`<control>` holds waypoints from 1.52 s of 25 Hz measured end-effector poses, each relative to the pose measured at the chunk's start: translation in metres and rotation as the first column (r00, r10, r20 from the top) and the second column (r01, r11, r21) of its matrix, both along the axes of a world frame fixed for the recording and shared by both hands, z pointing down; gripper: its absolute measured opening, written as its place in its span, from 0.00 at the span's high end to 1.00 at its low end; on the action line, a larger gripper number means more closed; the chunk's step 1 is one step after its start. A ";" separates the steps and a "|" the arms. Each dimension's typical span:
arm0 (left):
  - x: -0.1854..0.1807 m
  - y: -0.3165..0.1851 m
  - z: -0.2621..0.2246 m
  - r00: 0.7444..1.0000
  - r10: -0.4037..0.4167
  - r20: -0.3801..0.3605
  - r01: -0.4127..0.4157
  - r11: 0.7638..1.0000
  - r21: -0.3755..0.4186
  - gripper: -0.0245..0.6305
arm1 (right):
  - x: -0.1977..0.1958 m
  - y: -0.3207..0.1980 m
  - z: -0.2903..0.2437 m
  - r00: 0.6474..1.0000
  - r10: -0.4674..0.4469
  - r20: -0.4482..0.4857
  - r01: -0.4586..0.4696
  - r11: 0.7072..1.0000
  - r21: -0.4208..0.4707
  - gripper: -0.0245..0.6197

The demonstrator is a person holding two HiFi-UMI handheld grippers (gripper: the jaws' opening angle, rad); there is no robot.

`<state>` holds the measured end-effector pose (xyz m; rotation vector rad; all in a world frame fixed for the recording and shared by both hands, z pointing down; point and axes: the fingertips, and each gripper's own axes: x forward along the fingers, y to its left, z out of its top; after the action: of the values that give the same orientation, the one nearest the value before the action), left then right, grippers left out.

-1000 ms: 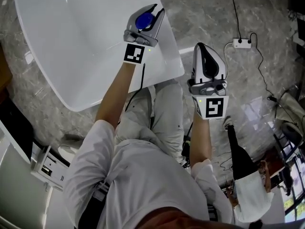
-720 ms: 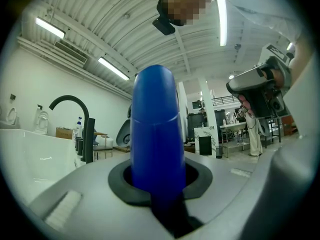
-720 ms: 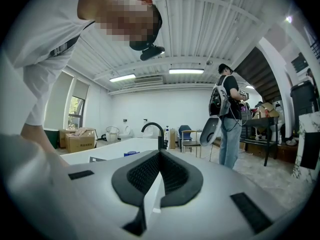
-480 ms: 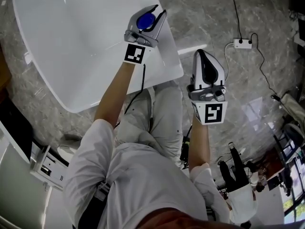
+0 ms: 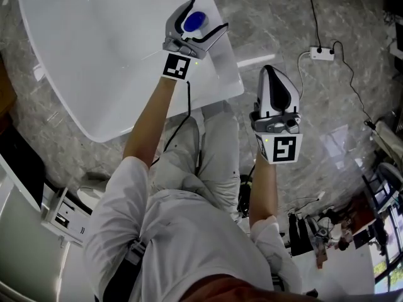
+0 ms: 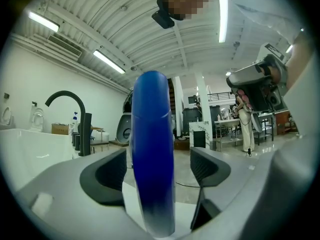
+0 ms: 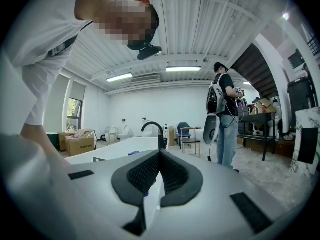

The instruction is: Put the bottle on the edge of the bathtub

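Blue bottle (image 5: 194, 21) upright on bathtub rim (image 5: 221, 74), long axis vertical. Left gripper (image 5: 206, 16) jaws opening, pads off it. Right gripper (image 5: 272, 69) closed, empty.

White power strip (image 5: 320, 56) and black cable (image 5: 311, 11) on grey marble floor (image 5: 271, 17)

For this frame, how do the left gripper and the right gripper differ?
The left gripper's jaws are opening, with the pads clear of the blue bottle between them; the right gripper's jaws are together on nothing. The left gripper is over the bathtub's edge, where the bottle appears to stand; the right gripper hangs beside the tub, above the floor. Both point forward, away from the person.
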<state>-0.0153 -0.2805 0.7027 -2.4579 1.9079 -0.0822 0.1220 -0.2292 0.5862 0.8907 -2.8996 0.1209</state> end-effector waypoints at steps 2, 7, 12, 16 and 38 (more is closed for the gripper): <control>0.004 0.003 -0.002 0.999 0.025 0.021 -0.025 1.000 -0.011 0.35 | -0.002 0.005 -0.006 1.000 -0.001 -0.001 0.001 1.000 -0.004 0.96; 0.007 0.005 -0.019 0.997 0.044 0.059 -0.043 0.999 -0.014 0.31 | -0.006 0.012 -0.025 1.000 -0.006 -0.002 0.006 1.000 0.002 0.96; -0.002 0.010 -0.041 0.998 0.042 0.048 -0.041 0.999 -0.012 0.29 | -0.013 0.018 -0.051 1.000 -0.009 0.003 0.009 1.000 0.009 0.96; 0.000 0.022 -0.063 0.995 0.075 0.062 -0.074 0.997 -0.027 0.29 | -0.018 0.025 -0.073 1.000 -0.020 0.012 0.020 1.000 0.020 0.96; 0.017 0.093 -0.237 0.986 0.159 0.046 -0.159 0.987 -0.009 0.47 | -0.025 0.064 -0.205 0.997 0.064 0.035 -0.066 0.997 0.046 0.96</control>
<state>0.0016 -0.1871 0.4655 -2.5769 1.6884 -0.1398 0.0971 -0.1648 0.3809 1.0012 -2.9167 0.0739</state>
